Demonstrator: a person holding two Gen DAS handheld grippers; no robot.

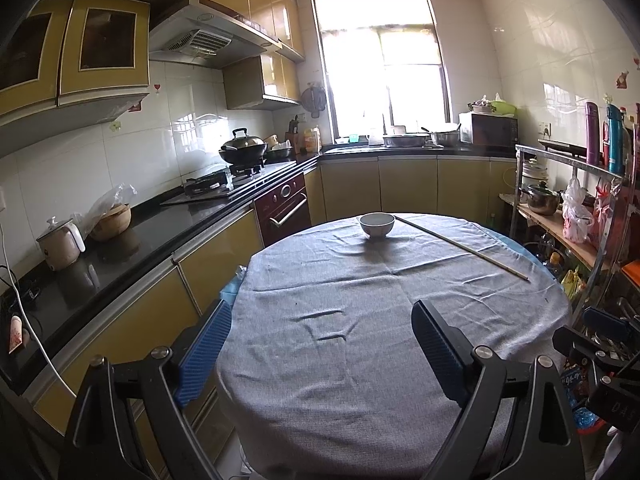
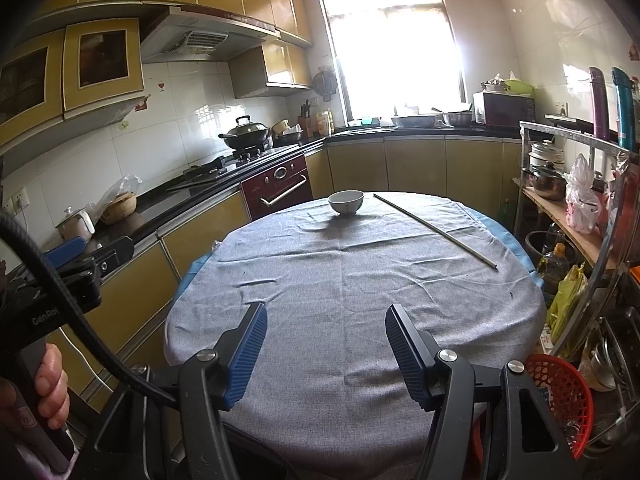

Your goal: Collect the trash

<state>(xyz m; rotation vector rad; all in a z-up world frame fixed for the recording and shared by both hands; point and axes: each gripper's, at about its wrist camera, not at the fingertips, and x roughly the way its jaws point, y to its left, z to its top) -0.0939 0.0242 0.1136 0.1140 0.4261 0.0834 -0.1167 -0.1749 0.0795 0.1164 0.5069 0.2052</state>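
Note:
A round table [image 1: 340,360] [image 2: 340,280] with a grey cloth carries a white bowl [image 1: 377,225] [image 2: 346,202] at its far side and a long thin stick [image 1: 460,247] [image 2: 434,229] lying at the far right. No loose trash shows on the cloth. My left gripper [image 1: 322,350] is open and empty above the table's near left edge. My right gripper [image 2: 326,350] is open and empty above the near edge. The left gripper also shows at the left of the right wrist view [image 2: 76,256].
A black counter [image 1: 120,248] with a kettle [image 1: 62,244], a clay pot and a stove runs along the left. A metal rack [image 2: 576,200] with pots, flasks and bags stands at the right. A red basket [image 2: 560,392] sits low beside the table.

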